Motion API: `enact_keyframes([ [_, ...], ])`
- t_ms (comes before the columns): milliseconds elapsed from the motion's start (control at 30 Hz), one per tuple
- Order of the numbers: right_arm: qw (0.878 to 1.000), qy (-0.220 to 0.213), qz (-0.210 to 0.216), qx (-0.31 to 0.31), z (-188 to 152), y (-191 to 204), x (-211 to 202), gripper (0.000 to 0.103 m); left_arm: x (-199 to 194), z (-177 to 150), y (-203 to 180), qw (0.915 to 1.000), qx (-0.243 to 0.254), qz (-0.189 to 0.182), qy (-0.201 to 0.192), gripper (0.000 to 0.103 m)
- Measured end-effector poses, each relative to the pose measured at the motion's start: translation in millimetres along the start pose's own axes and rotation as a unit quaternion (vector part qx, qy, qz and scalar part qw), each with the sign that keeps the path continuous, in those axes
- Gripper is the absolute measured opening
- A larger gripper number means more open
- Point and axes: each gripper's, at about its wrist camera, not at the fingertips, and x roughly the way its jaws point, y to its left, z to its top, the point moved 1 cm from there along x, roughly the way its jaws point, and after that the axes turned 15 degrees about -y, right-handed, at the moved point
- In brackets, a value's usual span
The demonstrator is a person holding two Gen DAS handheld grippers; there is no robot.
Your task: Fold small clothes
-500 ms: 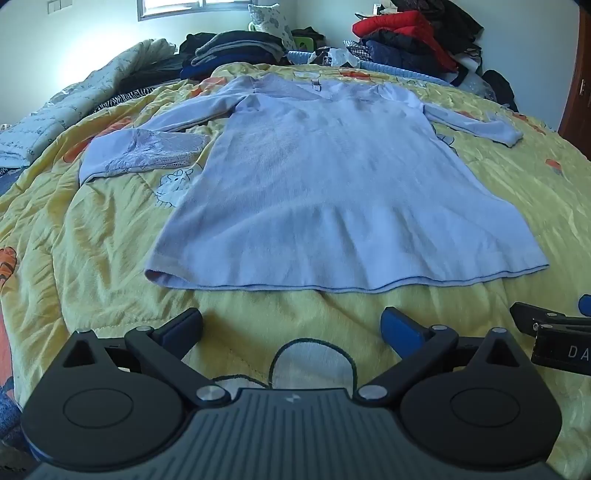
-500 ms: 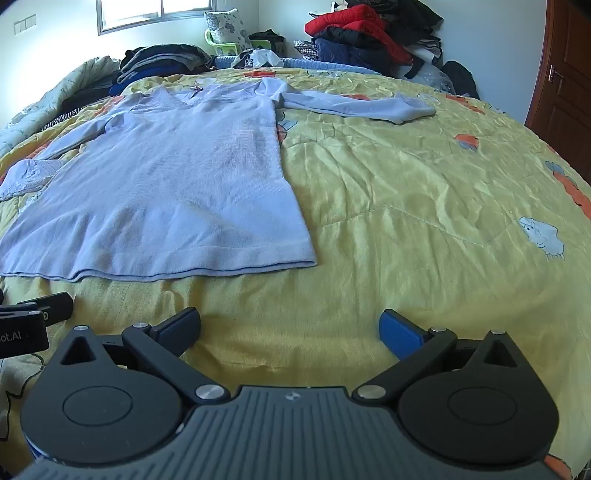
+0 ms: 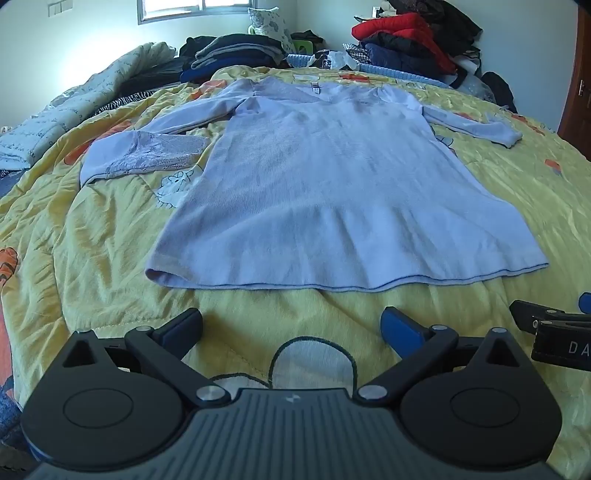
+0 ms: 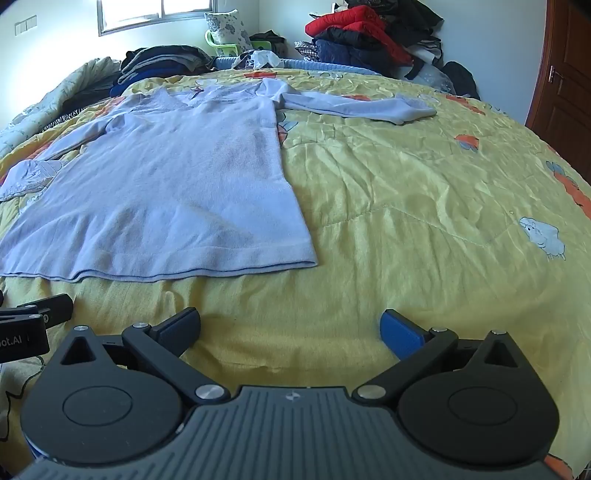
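A pale lilac long-sleeved top (image 3: 332, 199) (image 4: 166, 192) lies flat on the yellow quilt (image 3: 92, 236) (image 4: 424, 221), hem toward me, both sleeves spread out; its left sleeve has a lace cuff (image 3: 155, 157). My left gripper (image 3: 291, 326) hangs open just short of the hem's middle, nothing between its fingers. My right gripper (image 4: 290, 326) is open too, near the hem's right corner (image 4: 312, 260), over bare quilt. Each gripper shows at the edge of the other's view: the right gripper (image 3: 554, 332), the left gripper (image 4: 29, 325).
Piles of folded dark clothes (image 3: 229, 51) (image 4: 162, 62) and a red and black heap of jackets (image 3: 406, 40) (image 4: 362, 33) sit at the far edge of the bed. A rumpled pale quilt (image 3: 74, 107) lies at left. A brown door (image 4: 565, 74) stands at right.
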Motion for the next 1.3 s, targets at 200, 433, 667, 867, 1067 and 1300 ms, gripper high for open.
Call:
enact_keyframes([
  [200, 1.0, 0.0, 0.0, 0.0, 0.3, 0.2, 0.3, 0.103, 0.1, -0.2, 0.1, 1.0, -0.001, 0.0, 0.0, 0.103],
  [433, 1.0, -0.001, 0.0, 0.0, 0.1, 0.4, 0.4, 0.103, -0.1, -0.3, -0.7, 1.0, -0.001, 0.0, -0.001, 0.103],
  [667, 1.0, -0.001, 0.0, 0.0, -0.2, 0.5, 0.2, 0.103, -0.8, -1.9, 3.1, 1.0, -0.001, 0.0, -0.001, 0.103],
  [867, 1.0, -0.001, 0.0, 0.0, -0.5, 0.6, -0.1, 0.103, -1.0, -2.0, 2.9, 1.0, -0.001, 0.0, -0.001, 0.103],
  [1067, 1.0, -0.002, 0.0, 0.0, -0.4, 0.5, -0.2, 0.103, -0.8, -2.0, 3.1, 1.0, -0.001, 0.0, -0.001, 0.103],
  [1300, 1.0, -0.002, 0.0, 0.001, -0.5, 0.7, -0.3, 0.103, -0.8, -2.1, 3.1, 1.0, -0.001, 0.0, -0.002, 0.103],
])
